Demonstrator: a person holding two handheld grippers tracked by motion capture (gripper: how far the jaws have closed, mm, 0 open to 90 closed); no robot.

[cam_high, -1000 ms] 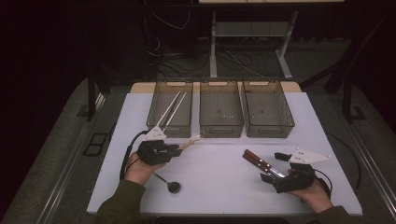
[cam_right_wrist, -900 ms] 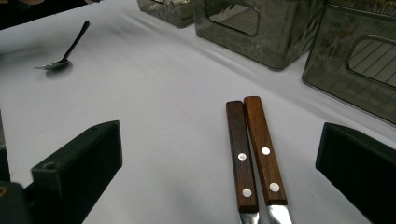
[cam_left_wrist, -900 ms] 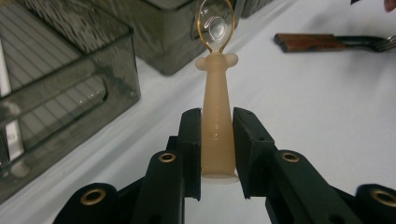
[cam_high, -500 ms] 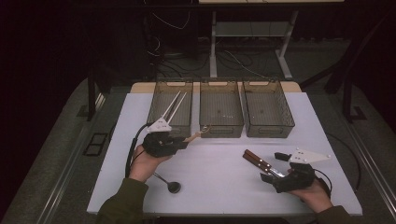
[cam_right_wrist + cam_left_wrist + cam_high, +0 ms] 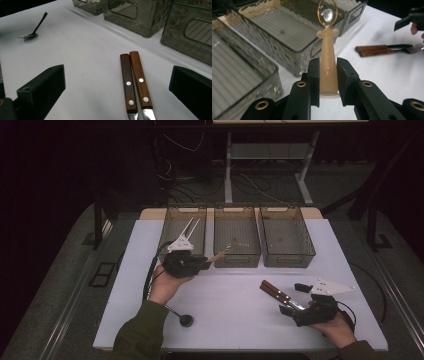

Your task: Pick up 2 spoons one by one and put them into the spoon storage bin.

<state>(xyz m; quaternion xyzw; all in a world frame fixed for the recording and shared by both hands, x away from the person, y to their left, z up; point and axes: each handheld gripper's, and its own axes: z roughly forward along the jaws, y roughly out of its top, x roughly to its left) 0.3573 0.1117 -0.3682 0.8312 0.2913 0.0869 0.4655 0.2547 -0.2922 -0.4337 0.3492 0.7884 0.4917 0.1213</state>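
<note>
Three bins (image 5: 237, 240) stand on a white table (image 5: 240, 320) in a dark room, with two wooden-handled utensils (image 5: 135, 80) and one black spoon (image 5: 181, 317). Left tongs (image 5: 327, 75) pinch a pale spoon (image 5: 328, 65); right tongs (image 5: 120, 87) are spread.

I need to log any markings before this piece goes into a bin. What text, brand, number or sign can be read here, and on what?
Embossed letters run along the beige spoon handle between the left hand-held gripper jaws: too faint to read.
Wooden-handled cutlery, bins: no text.
</note>
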